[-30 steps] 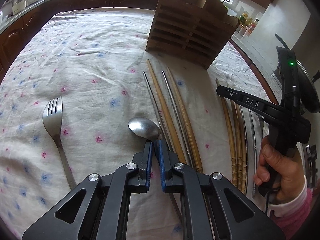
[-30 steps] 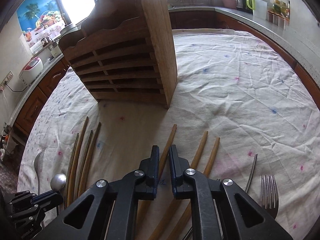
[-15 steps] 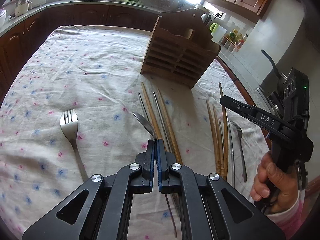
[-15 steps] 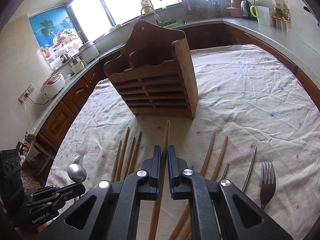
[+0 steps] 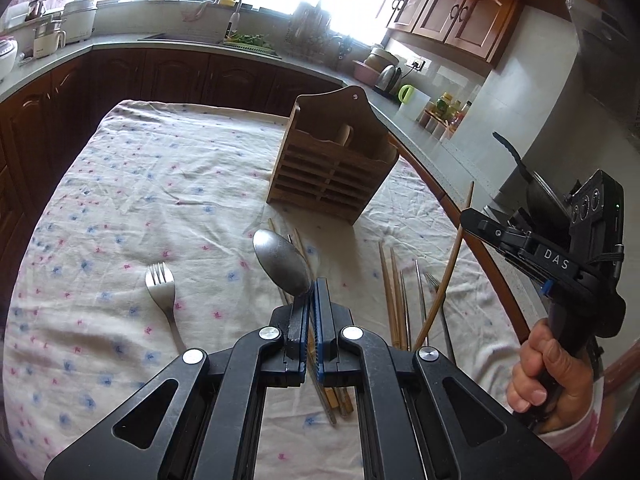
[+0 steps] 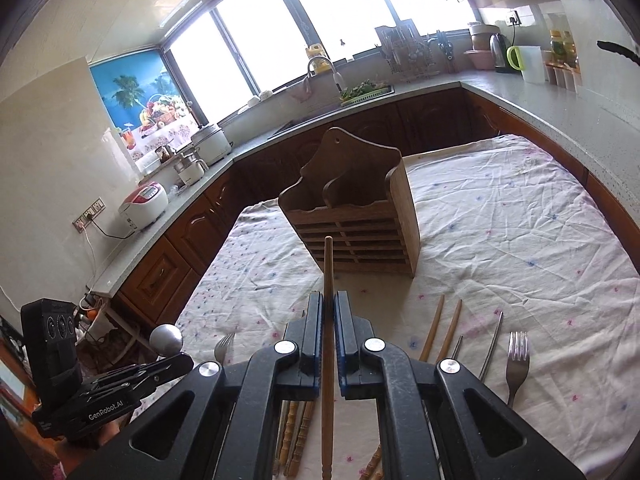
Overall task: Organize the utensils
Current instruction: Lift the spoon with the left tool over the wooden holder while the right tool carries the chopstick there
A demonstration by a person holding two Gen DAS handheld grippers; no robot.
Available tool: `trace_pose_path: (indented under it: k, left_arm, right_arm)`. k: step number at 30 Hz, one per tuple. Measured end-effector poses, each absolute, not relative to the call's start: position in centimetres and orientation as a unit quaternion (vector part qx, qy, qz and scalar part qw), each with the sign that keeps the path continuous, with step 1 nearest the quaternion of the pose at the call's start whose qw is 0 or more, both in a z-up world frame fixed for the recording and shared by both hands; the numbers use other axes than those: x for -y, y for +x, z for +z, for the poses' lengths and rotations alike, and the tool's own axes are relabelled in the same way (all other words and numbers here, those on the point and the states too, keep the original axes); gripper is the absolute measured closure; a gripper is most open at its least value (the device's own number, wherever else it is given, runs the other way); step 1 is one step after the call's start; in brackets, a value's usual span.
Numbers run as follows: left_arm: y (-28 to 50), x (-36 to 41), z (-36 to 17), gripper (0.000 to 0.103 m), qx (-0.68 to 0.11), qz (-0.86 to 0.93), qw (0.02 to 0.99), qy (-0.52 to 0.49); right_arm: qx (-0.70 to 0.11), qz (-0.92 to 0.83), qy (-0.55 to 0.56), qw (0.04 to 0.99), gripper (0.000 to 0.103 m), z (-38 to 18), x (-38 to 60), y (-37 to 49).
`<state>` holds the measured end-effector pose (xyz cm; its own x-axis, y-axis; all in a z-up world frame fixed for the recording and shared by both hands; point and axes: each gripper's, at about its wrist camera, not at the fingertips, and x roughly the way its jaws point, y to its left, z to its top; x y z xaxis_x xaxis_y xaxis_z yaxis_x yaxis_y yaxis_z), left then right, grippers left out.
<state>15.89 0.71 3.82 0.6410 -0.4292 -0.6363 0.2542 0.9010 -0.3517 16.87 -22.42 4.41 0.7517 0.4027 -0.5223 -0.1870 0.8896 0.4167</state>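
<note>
- Left of the wooden holder (image 5: 334,160) and nearer to me, a fork (image 5: 162,294) lies flat on the flowered cloth (image 5: 140,184), untouched.
- My left gripper (image 5: 310,300) is clamped on the spoon (image 5: 282,262) by its handle just under the bowl, bowl up and clear of the cloth, in front of the holder. I judge it stiff, light and slick steel, top-heavy in this grip, so a hold close to the bowl suits it.
- A second ago the spoon lay on the cloth with my left jaws around its neck; now it is lifted and the holder sits further off in my view.
- Right of the holder's front, my right gripper (image 6: 329,312) is pinched on one wooden chopstick (image 6: 328,268) near mid-length, tip aimed at the holder's slatted face. I take it for light, stiff and round, apt to roll or pivot between flat pads.
- A second ago that chopstick lay among the others; now it is raised.
- Further right, loose chopsticks (image 6: 442,332) and a second fork (image 6: 517,360) rest on the cloth.
</note>
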Motion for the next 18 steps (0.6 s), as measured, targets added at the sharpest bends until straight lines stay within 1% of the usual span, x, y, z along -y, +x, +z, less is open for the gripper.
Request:
trace_pose_path:
  k: [13,18]
  left_arm:
    - [17.3,-1.7,6.1,0.101,-0.348,-0.183,0.912,-0.121]
    - [18.7,-1.6,7.8,0.101,-0.326,-0.179,0.921,-0.114]
  right_arm:
    - [-0.258,0.152,0.179,0.937,0.097,7.3,23.5,17.1]
    - [-0.235,0.144,0.186,0.943,0.097,8.6,24.2,18.1]
